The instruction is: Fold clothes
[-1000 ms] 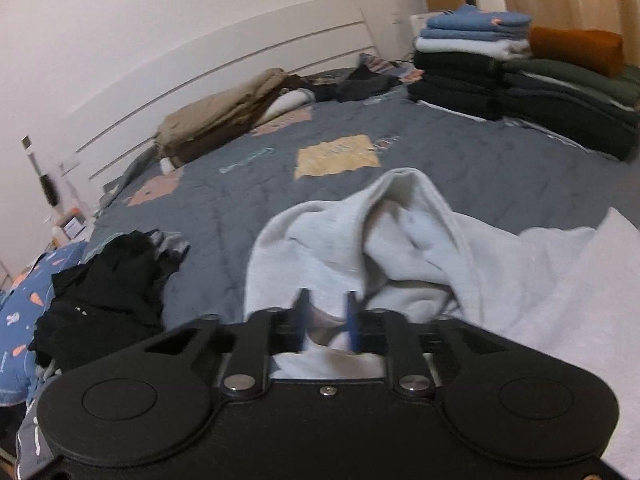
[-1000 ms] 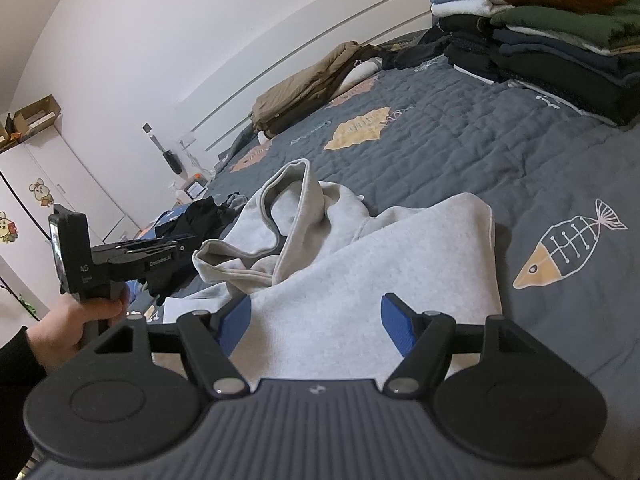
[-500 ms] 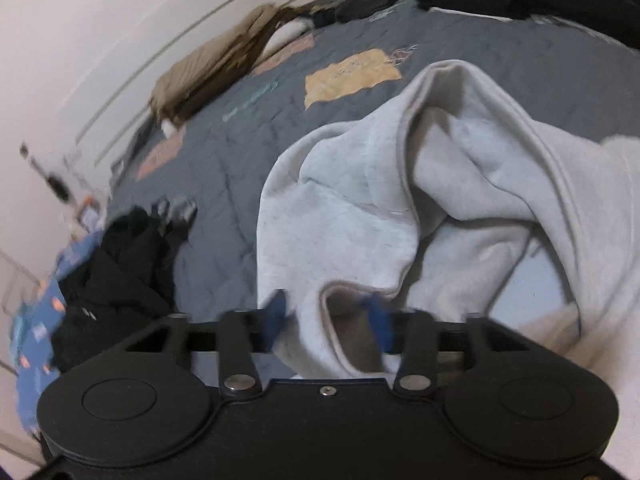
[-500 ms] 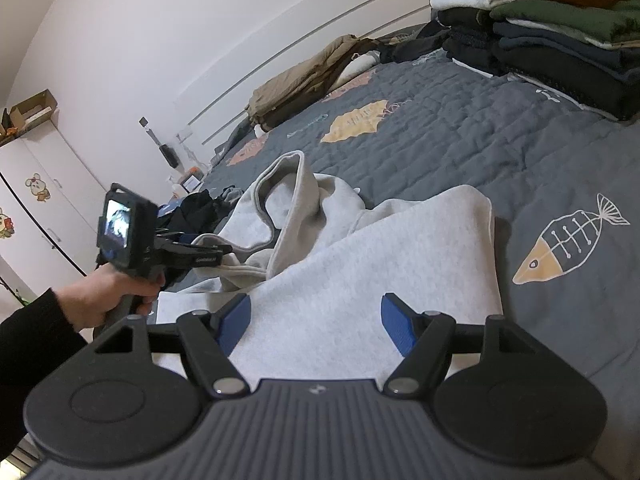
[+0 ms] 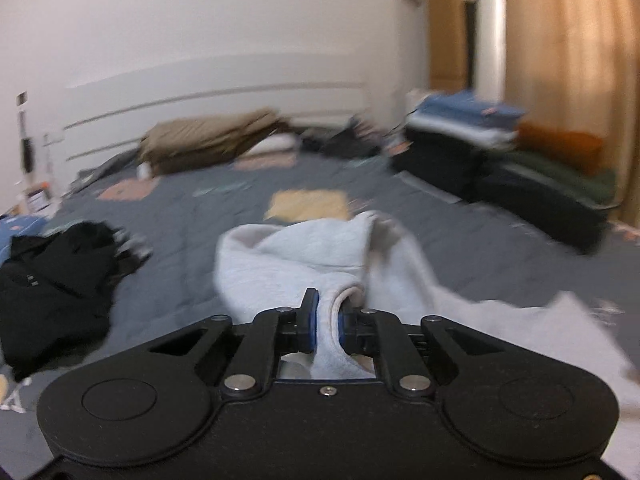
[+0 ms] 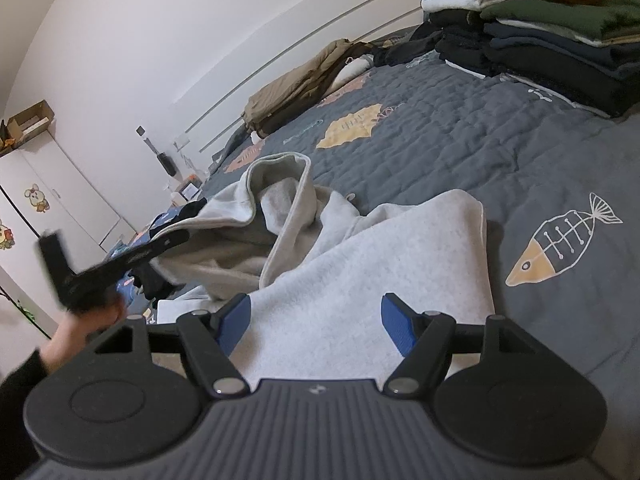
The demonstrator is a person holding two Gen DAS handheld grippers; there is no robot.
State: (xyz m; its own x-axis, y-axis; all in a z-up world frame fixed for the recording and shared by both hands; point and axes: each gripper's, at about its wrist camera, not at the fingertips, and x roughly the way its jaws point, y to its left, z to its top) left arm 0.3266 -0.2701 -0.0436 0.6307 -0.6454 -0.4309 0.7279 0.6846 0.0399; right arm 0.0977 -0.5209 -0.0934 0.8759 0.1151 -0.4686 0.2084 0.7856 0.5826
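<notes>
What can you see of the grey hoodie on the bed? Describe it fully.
The hoodie is light grey, of soft, fleecy-looking knit with stitched, banded edges. It lies crumpled and unfolded on the dark quilt; one panel is spread fairly flat, and a rumpled part with a rimmed opening stands up behind it. The left hand-held gripper is closing on a banded edge, with fabric between its pads. The right hand-held gripper is open over the flat panel; whether it touches is unclear.

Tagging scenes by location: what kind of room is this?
A bedroom, most likely: a bed with a grey quilt and white headboard, folded clothes stacked on it, and a wardrobe.
</notes>
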